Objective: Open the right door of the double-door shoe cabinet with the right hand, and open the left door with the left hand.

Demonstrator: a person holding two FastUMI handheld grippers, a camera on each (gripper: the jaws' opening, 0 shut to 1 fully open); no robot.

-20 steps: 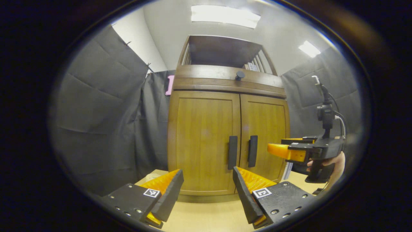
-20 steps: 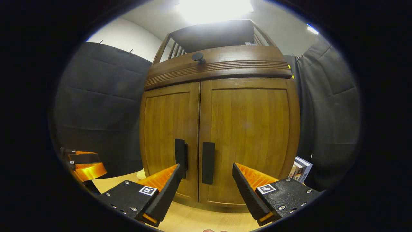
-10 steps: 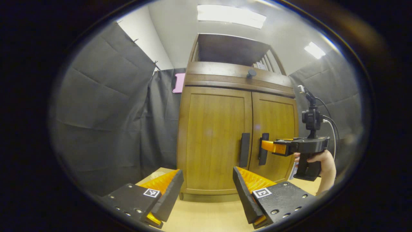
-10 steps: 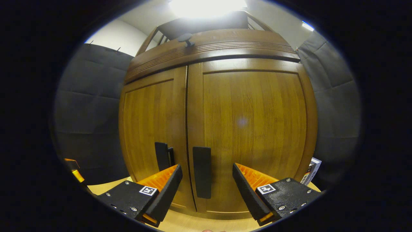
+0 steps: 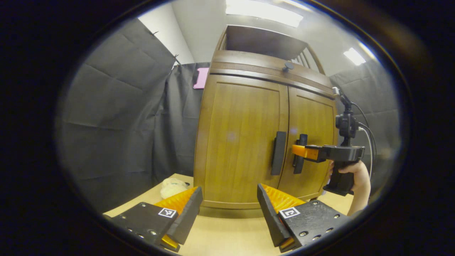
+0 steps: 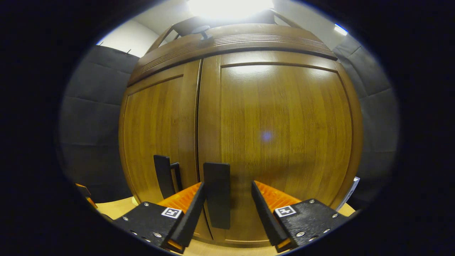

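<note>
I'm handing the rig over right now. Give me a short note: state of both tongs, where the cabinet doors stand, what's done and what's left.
Right tongs: open, straddling the right door handle, not yet clamped.
Left tongs: open, holding nothing, short of the shoe cabinet and low in front of the left door.
Both doors shut; right door not yet pulled.
Done: right approach.
Left: clamp and pull the right door open, then take the left door handle with the left tongs and open it.

Right door handle (image 6: 217,193) btwn right hand-held gripper (image 6: 226,201) fingers.
</note>
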